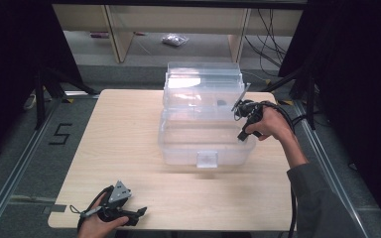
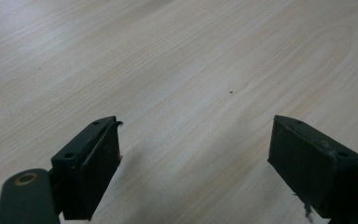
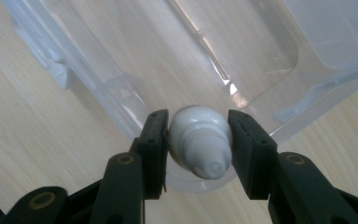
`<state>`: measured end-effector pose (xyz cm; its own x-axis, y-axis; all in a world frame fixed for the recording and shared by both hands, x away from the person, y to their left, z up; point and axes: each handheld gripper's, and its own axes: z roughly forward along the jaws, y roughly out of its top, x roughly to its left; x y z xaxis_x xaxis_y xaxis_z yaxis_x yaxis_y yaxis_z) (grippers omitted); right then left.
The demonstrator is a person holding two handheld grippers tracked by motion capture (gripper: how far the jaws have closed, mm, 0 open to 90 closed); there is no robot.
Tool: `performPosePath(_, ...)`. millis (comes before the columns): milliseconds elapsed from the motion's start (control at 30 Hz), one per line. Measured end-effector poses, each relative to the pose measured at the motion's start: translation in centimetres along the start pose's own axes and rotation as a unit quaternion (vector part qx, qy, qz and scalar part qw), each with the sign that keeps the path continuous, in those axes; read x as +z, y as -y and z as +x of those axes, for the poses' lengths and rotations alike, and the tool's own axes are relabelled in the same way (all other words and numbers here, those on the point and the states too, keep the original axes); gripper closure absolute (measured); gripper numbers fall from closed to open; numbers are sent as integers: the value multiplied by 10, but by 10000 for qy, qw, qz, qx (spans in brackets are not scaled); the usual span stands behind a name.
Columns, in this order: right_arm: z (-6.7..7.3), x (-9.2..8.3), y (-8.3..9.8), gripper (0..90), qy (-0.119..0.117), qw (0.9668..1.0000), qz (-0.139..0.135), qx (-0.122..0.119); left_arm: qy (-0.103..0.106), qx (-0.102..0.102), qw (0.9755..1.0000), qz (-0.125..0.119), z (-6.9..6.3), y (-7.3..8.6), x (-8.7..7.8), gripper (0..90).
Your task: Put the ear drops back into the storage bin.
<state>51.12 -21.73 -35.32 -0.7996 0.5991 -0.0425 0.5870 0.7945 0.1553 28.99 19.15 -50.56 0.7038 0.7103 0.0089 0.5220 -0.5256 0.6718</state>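
A clear plastic storage box (image 1: 178, 144) stands in the middle of the wooden table with its lid (image 1: 203, 79) swung up at the back. My right gripper (image 1: 243, 134) hangs over the box's right front corner, pointing down. In the right gripper view my right gripper (image 3: 199, 140) is shut on a small white bottle (image 3: 200, 144), cap toward the camera, above the box's rim (image 3: 116, 98). My left gripper (image 1: 140, 214) lies near the table's front left edge. In the left gripper view my left gripper (image 2: 193, 154) stands open over bare wood.
The table (image 1: 129, 124) has free wood left of the box and along the front. A small latch tab (image 1: 207, 158) sticks out from the box's front wall. Beyond the table are wooden shelf legs (image 1: 119, 34), cables and a small bag on the floor.
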Motion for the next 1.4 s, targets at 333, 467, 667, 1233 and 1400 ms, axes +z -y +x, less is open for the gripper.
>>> performPosePath(333, -6, 24, 2, 601, -55, 9998, 122, 140, -4, -181, 9997, -165, -3, 0, 2, 159)
performPosePath(467, -6, 31, 2, 601, -75, 9997, 205, 139, 19, -162, 9998, -136, -3, 0, 2, 159)
performPosePath(667, -7, 41, 1, 601, -87, 9990, 279, 324, 13, -113, 9999, -103, -2, 0, 1, 159)
performPosePath(1233, -9, 54, 0, 601, -56, 9985, 391, 377, 24, -19, 10000, -39, -1, 0, 0, 159)
performPosePath(1400, -9, 61, 1, 601, -100, 9983, 418, 390, 17, 36, 10000, -2, -1, 0, 0, 159)
